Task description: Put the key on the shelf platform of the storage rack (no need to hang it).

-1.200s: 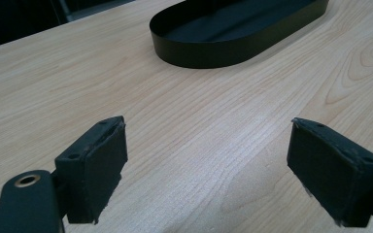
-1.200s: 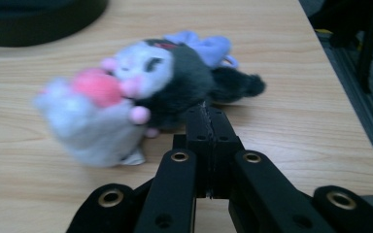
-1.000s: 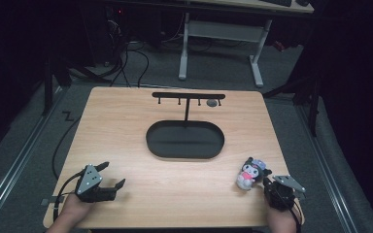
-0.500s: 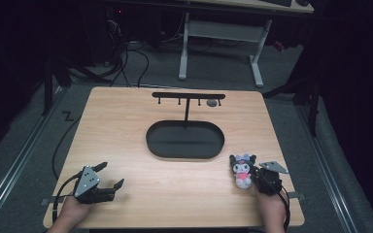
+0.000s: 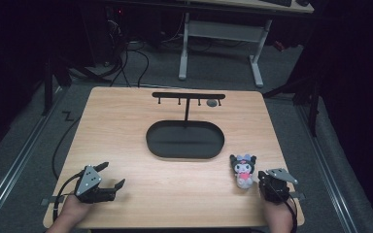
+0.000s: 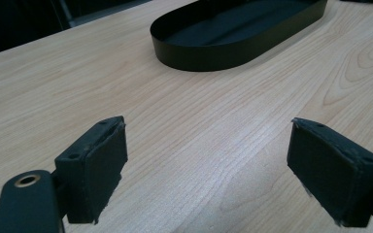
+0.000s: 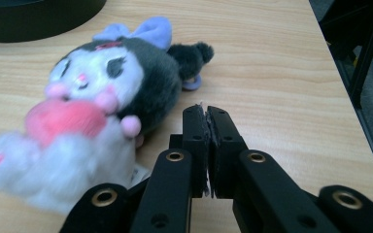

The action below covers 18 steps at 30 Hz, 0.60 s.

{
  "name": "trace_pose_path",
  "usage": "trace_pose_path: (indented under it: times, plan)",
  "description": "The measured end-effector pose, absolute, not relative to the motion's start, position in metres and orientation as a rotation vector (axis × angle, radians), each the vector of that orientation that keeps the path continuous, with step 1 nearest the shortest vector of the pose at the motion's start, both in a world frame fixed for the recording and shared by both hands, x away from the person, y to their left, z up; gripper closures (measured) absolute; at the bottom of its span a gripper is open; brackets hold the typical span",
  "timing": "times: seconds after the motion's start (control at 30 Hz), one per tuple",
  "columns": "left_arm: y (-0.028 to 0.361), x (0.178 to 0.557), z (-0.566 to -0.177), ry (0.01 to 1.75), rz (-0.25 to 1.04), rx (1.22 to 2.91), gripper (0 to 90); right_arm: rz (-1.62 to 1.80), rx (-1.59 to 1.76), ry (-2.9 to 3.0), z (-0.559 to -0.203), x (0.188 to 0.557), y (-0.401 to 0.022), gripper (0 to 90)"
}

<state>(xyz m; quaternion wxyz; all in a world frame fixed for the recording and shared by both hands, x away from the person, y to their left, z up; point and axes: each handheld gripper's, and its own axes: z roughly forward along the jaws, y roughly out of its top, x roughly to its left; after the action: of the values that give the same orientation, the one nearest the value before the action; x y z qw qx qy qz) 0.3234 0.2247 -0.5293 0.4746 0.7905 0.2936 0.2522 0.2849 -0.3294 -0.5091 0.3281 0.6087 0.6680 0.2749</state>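
Note:
A plush doll (image 5: pixel 243 170) with a black hood, lilac bow and pink heart lies on the wooden table near its right front corner. In the right gripper view the plush doll (image 7: pixel 102 97) lies just left of my jaws, its lower part blurred. My right gripper (image 5: pixel 262 181) sits beside the doll's right side. Its jaws have just eased apart very slightly, but in its own view the right gripper (image 7: pixel 208 114) still looks shut, with nothing seen between the pads. My left gripper (image 5: pixel 112 174) rests at the front left. In its own view the left gripper (image 6: pixel 206 165) is wide open over bare wood.
A black oval tray (image 5: pixel 184 155) lies mid-table and shows ahead in the left gripper view as the same tray (image 6: pixel 213 53). Behind it stands a black T-shaped rack (image 5: pixel 188 95) with hooks and a small grey item (image 5: pixel 212 103). The table's right edge (image 7: pixel 330 73) runs near my right gripper.
The plush doll and my right gripper have shifted left from nearer the right edge, and the doll now lies a little straighter. The left gripper has stayed put.

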Motion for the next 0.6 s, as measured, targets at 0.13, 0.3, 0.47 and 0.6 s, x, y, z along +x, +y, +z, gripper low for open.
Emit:
trace_pose_path:
  times: [0.13, 0.3, 0.47, 0.6]
  plan:
    - [0.223, 0.325, -0.529, 0.726, 0.612, 1.945, 15.4, 0.718, 1.596, 1.759, -0.507, 0.275, -0.329, 85.5]
    - [0.223, 0.326, -0.529, 0.734, 0.608, 1.944, 15.5, 0.732, 1.596, 1.770, -0.503, 0.262, -0.326, 85.3]
    - [0.223, 0.327, -0.529, 0.739, 0.604, 1.943, 15.5, 0.734, 1.583, 1.775, -0.496, 0.251, -0.323, 83.2]
    - [0.223, 0.327, -0.529, 0.732, 0.597, 1.948, 15.5, 0.735, 1.599, 1.787, -0.495, 0.246, -0.322, 80.5]
